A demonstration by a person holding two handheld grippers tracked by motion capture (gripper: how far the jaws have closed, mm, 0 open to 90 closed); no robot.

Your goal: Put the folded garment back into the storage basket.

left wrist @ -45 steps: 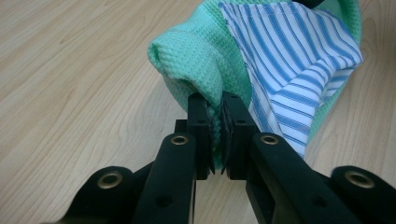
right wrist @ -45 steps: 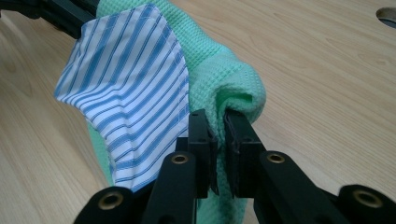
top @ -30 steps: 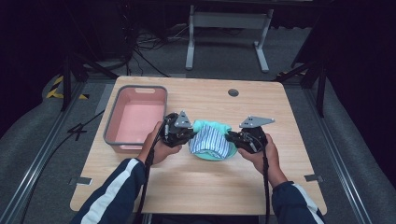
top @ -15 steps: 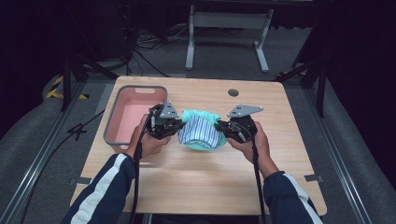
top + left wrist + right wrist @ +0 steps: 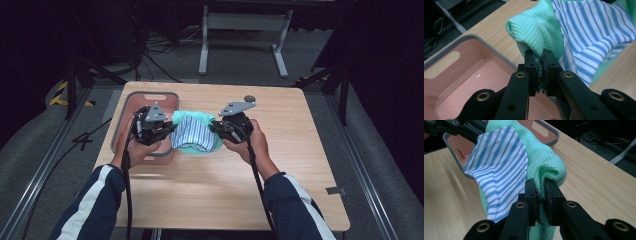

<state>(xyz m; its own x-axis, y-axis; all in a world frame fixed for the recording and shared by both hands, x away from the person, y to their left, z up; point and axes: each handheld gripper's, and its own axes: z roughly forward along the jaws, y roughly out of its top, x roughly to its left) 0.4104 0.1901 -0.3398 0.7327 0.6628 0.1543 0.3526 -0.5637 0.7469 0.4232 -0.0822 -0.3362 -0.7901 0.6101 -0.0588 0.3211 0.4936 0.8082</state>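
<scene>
Fingers of both grippers clench the green cloth (image 5: 196,134), probably carrying the striped cloth (image 5: 192,133), beside the pink bin (image 5: 131,107) toward the surface's left edge.

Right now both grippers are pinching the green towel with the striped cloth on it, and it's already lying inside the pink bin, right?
Not quite. Both grippers do pinch the green towel with the striped cloth, but it hangs between them beside the pink bin, not inside it; the left gripper view shows the bin empty.
</scene>
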